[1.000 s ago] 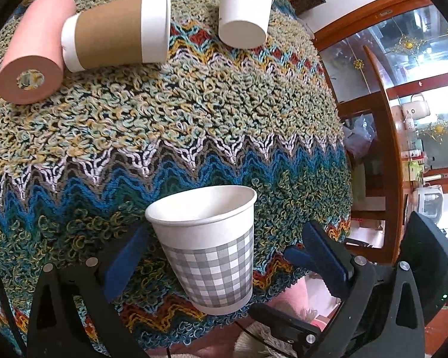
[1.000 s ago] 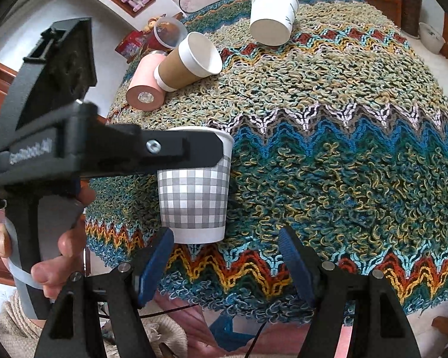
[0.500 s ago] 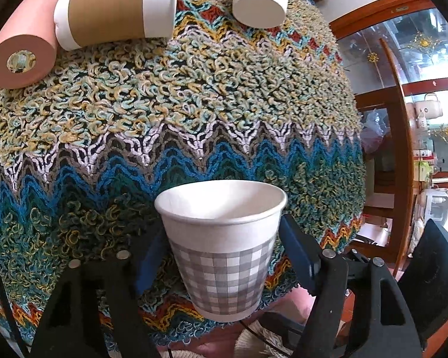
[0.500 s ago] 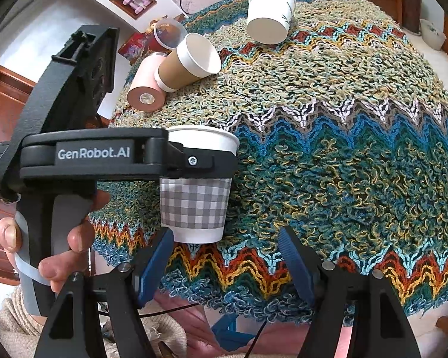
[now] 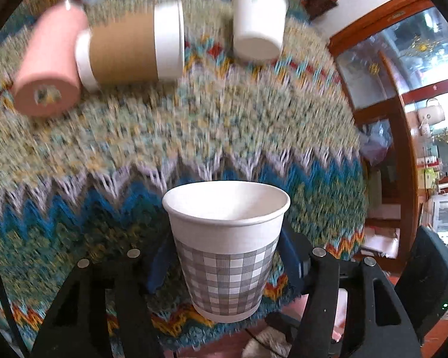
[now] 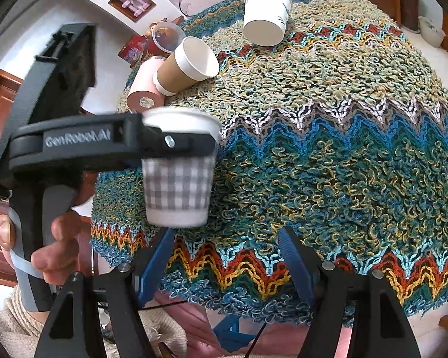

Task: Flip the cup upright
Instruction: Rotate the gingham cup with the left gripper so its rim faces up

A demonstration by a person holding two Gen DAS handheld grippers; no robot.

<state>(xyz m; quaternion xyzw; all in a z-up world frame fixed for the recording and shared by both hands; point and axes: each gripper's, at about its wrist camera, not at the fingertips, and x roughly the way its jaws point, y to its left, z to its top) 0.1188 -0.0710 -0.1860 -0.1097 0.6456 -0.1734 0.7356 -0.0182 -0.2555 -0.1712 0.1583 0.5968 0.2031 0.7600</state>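
Observation:
A white paper cup with a grey check pattern (image 5: 227, 256) stands mouth up between the blue pads of my left gripper (image 5: 225, 261), which is shut on it and holds it above the rug's near edge. In the right wrist view the same cup (image 6: 177, 191) hangs in the left gripper's black jaw, blurred. My right gripper (image 6: 224, 256) is open and empty, just below and right of the cup. The cup's base is clear of the rug.
A looped zigzag rug (image 6: 328, 137) covers the round surface. At its far side lie a brown-sleeved cup (image 5: 134, 47) on its side, a pink cup (image 5: 49, 68) on its side, a white cup (image 5: 258, 22) and a clear plastic cup (image 6: 167, 35). A wooden cabinet (image 5: 403, 119) stands at right.
My left gripper has closed on the checked cup and lifted it off the rug. The right gripper has stayed open and nearly still.

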